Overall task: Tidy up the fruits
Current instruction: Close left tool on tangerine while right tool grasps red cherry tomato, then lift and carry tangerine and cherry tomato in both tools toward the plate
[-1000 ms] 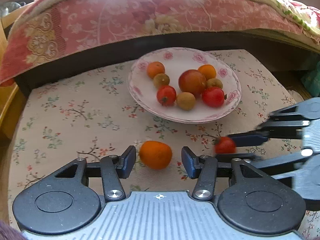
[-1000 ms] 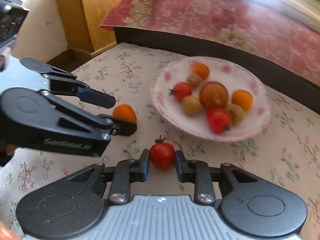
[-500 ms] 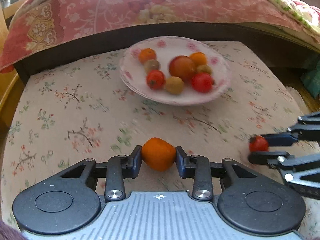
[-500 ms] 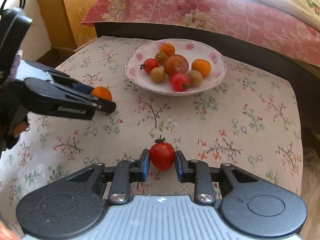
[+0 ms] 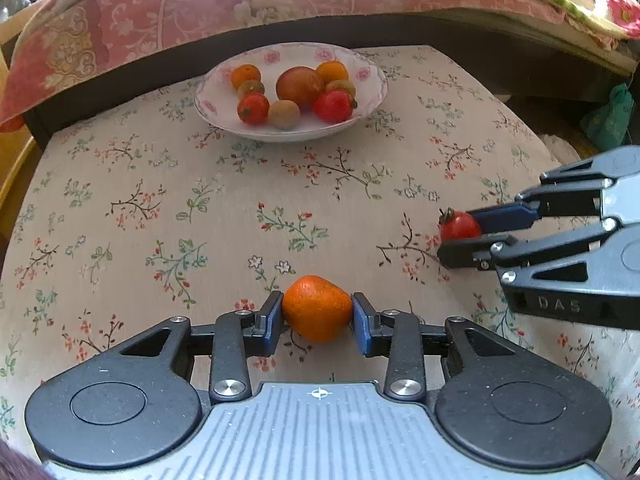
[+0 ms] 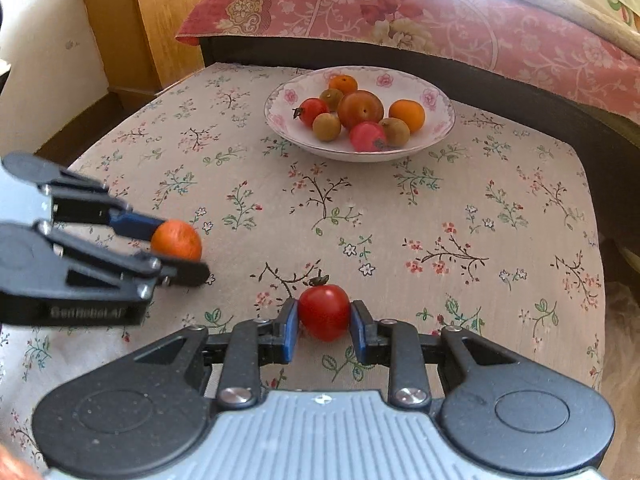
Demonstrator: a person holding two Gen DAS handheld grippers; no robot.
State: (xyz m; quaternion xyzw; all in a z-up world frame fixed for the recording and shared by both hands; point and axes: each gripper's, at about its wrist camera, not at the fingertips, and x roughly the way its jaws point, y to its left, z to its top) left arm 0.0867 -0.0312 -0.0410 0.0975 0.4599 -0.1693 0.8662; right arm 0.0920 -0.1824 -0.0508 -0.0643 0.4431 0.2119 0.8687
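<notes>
My left gripper (image 5: 317,312) is shut on an orange (image 5: 317,307) and holds it above the floral cloth, well in front of the bowl. My right gripper (image 6: 325,314) is shut on a red tomato (image 6: 324,311) with a green stem. The left gripper shows at the left of the right wrist view (image 6: 176,248) with the orange (image 6: 176,239). The right gripper shows at the right of the left wrist view (image 5: 456,232) with the tomato (image 5: 459,225). A white flowered bowl (image 5: 360,116) at the far side holds several fruits, also in the right wrist view (image 6: 438,136).
The floral tablecloth (image 5: 200,208) covers a small table. A bed with a pink quilt (image 5: 200,12) and dark frame runs along the far edge. A wooden cabinet (image 6: 160,20) stands at the far left. A green bag (image 5: 608,116) lies at the right.
My left gripper closed on the orange and lifted it. Both grippers pulled back from the bowl toward the near side of the table, each keeping its fruit.
</notes>
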